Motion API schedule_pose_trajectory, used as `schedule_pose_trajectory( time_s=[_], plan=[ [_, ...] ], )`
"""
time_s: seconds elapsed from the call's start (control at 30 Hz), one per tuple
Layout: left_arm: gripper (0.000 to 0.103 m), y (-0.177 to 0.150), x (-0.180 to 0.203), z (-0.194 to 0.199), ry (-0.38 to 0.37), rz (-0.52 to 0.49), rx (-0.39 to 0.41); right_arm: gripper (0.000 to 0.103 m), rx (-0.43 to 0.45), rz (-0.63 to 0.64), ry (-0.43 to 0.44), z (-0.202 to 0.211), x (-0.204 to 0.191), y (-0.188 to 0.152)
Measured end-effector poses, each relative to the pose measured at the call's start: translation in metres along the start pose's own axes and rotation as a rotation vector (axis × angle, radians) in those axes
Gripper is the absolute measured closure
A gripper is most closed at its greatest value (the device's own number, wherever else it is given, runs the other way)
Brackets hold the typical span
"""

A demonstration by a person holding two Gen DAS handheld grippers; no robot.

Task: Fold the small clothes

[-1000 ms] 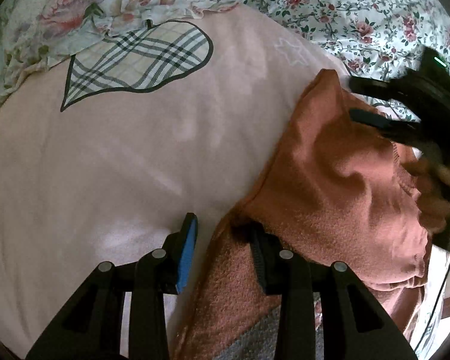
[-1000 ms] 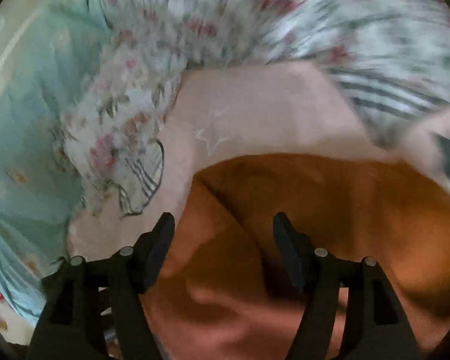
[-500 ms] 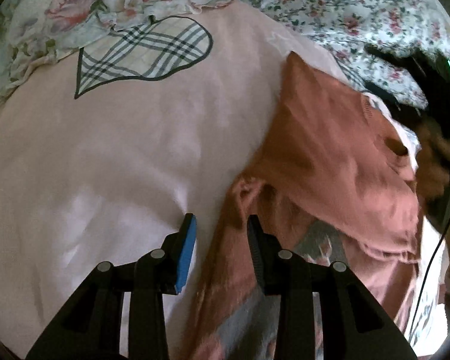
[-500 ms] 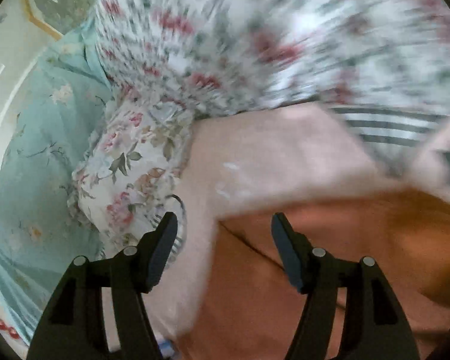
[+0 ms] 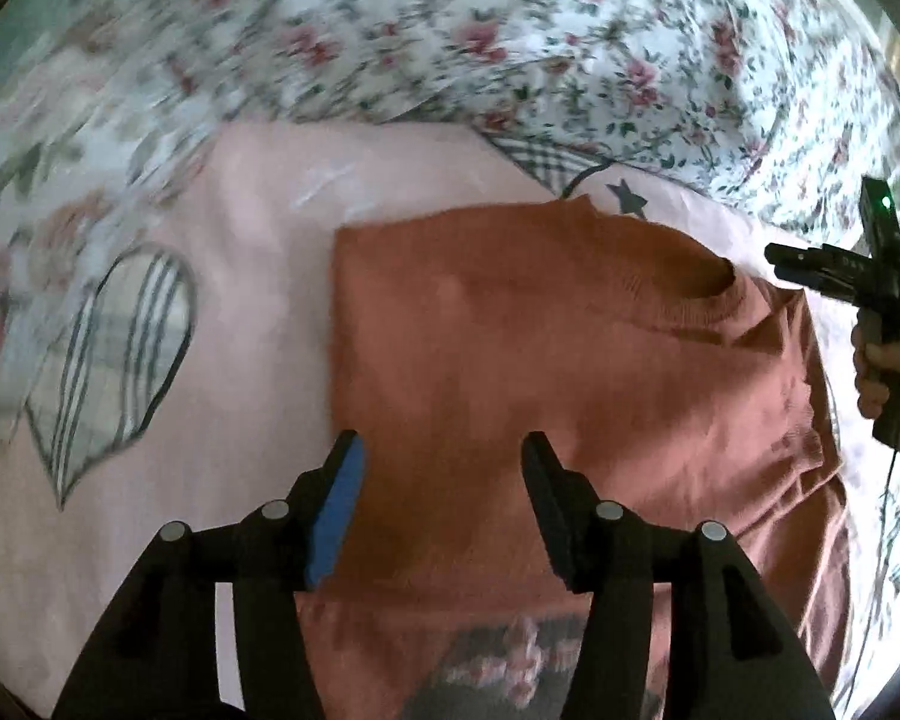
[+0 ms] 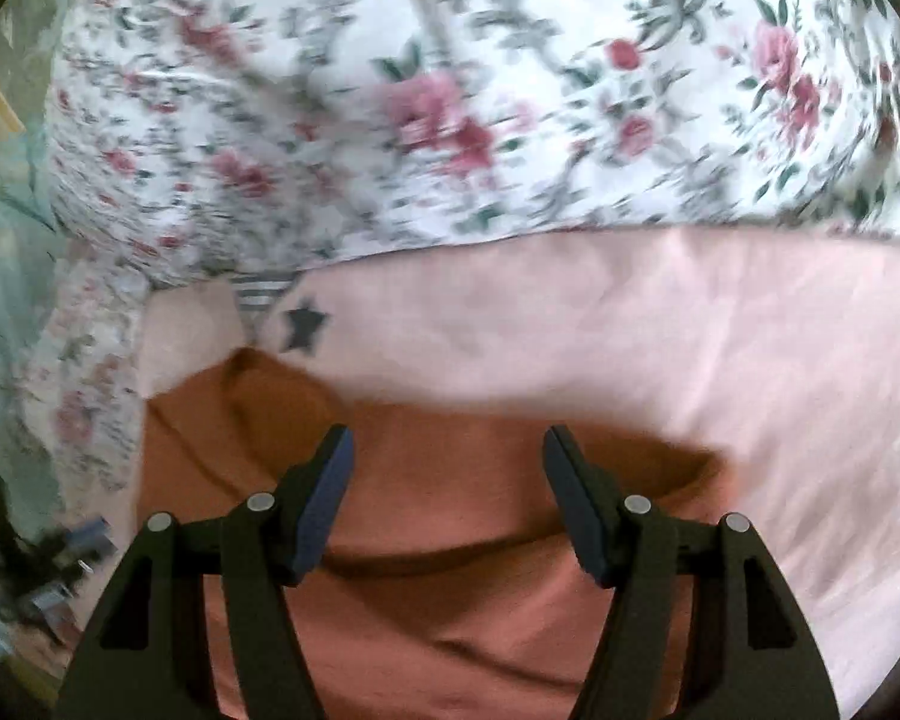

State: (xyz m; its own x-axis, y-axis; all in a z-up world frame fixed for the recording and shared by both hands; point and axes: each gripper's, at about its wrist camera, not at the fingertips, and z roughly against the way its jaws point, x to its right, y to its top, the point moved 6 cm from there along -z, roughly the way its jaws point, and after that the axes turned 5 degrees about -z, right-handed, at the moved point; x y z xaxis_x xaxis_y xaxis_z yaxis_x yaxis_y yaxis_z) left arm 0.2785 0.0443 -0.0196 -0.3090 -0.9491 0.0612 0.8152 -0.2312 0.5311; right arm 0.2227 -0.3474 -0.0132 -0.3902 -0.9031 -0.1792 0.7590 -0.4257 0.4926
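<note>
Left wrist view – one rust sweater [image 5: 540, 372], two tools [image 5: 441, 504] [image 5: 810, 267] gaping.

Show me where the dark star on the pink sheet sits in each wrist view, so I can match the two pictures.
Left wrist view: the dark star sits upper right of middle, just above the orange sweater's top edge.
Right wrist view: the dark star sits left of middle, just above the sweater's upper left corner.
Shared landmark: the sweater's neck opening.
</note>
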Motion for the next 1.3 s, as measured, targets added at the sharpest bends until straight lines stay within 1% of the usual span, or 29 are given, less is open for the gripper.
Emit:
schedule_pose_trajectory(
  time_s=[0.07,0.13,0.17,0.2,0.23,0.27,0.3,0.33,0.37,0.4,0.43,0.47,0.5,0.53,0.57,0.63,0.67,0.7,0.77,0.8,0.87,0.9,0.93,1.0,1.07,1.13,1.17,1.27,1.3],
  plan=[
    [0.047,0.011,0.005,-0.017,0.005,-0.012,-0.024,0.037,-0.048,0.086,-0.019,-0.016,-0.006,0.006],
    [0.047,0.013,0.009,-0.03,0.008,-0.005,-0.056,0.037,-0.131,0.183,-0.037,-0.038,-0.014,0.003],
    [0.047,0.012,0.013,-0.036,-0.001,0.002,-0.068,0.037,-0.147,0.232,-0.055,-0.045,-0.019,0.0],
    [0.047,0.011,0.017,-0.039,-0.012,0.005,-0.072,0.042,-0.167,0.333,-0.097,-0.055,-0.027,-0.007],
    [0.047,0.006,0.019,-0.042,-0.022,0.005,-0.079,0.05,-0.179,0.386,-0.126,-0.061,-0.031,-0.012],
    [0.047,0.002,0.024,-0.045,-0.024,-0.001,-0.093,0.074,-0.201,0.444,-0.156,-0.068,-0.036,-0.019],
    [0.047,-0.004,0.028,-0.047,-0.013,-0.014,-0.108,0.094,-0.192,0.456,-0.16,-0.066,-0.04,-0.02],
    [0.047,-0.007,0.031,-0.046,-0.007,-0.024,-0.11,0.094,-0.166,0.455,-0.172,-0.062,-0.042,-0.018],
    [0.047,-0.011,0.033,-0.042,-0.003,-0.032,-0.103,0.095,-0.086,0.431,-0.199,-0.05,-0.041,-0.01],
    [0.047,-0.014,0.036,-0.038,-0.007,-0.03,-0.095,0.095,-0.03,0.371,-0.211,-0.041,-0.035,-0.001],
    [0.047,-0.017,0.037,-0.035,-0.016,-0.022,-0.091,0.095,-0.013,0.31,-0.197,-0.037,-0.029,0.003],
    [0.047,-0.022,0.037,-0.032,-0.02,-0.011,-0.093,0.095,-0.011,0.224,-0.174,-0.037,-0.019,0.007],
    [0.047,-0.028,0.034,-0.028,-0.017,0.002,-0.095,0.094,-0.048,0.155,-0.156,-0.042,-0.011,0.004],
    [0.047,-0.035,0.032,-0.022,-0.017,0.023,-0.095,0.094,-0.081,0.137,-0.158,-0.046,-0.009,-0.001],
    [0.047,-0.04,0.031,-0.018,-0.021,0.039,-0.093,0.091,-0.083,0.115,-0.146,-0.042,-0.01,-0.006],
    [0.047,-0.058,0.031,-0.001,-0.056,0.09,-0.083,0.086,-0.037,0.068,-0.058,-0.021,-0.021,-0.017],
    [0.047,-0.069,0.031,0.009,-0.07,0.102,-0.078,0.076,-0.013,0.037,0.011,-0.004,-0.03,-0.03],
    [0.047,-0.081,0.034,0.014,-0.083,0.115,-0.08,0.071,-0.005,0.022,0.077,0.009,-0.038,-0.044],
    [0.047,-0.099,0.04,0.019,-0.094,0.122,-0.096,0.07,-0.023,0.027,0.177,0.023,-0.056,-0.071],
    [0.047,-0.108,0.044,0.019,-0.093,0.121,-0.104,0.069,-0.048,0.055,0.218,0.028,-0.071,-0.095],
    [0.047,-0.117,0.051,0.013,-0.09,0.136,-0.125,0.069,-0.086,0.1,0.232,0.026,-0.09,-0.123],
    [0.047,-0.119,0.055,0.008,-0.108,0.154,-0.131,0.069,-0.11,0.123,0.226,0.024,-0.098,-0.138],
    [0.047,-0.12,0.057,0.006,-0.117,0.163,-0.127,0.069,-0.137,0.134,0.215,0.019,-0.103,-0.152],
    [0.047,-0.118,0.063,-0.003,-0.103,0.169,-0.12,0.069,-0.166,0.117,0.206,0.012,-0.1,-0.169],
    [0.047,-0.114,0.065,-0.011,-0.079,0.184,-0.118,0.069,-0.17,0.103,0.186,0.012,-0.096,-0.175],
    [0.047,-0.109,0.064,-0.014,-0.084,0.209,-0.109,0.069,-0.164,0.067,0.161,0.015,-0.089,-0.178],
    [0.047,-0.107,0.061,-0.014,-0.087,0.223,-0.103,0.069,-0.157,0.037,0.158,0.018,-0.084,-0.176],
    [0.047,-0.106,0.047,-0.012,-0.036,0.239,-0.118,0.069,-0.125,-0.017,0.17,0.034,-0.084,-0.177],
    [0.047,-0.109,0.041,-0.008,-0.035,0.241,-0.126,0.069,-0.116,-0.025,0.166,0.04,-0.083,-0.178]
  ],
)
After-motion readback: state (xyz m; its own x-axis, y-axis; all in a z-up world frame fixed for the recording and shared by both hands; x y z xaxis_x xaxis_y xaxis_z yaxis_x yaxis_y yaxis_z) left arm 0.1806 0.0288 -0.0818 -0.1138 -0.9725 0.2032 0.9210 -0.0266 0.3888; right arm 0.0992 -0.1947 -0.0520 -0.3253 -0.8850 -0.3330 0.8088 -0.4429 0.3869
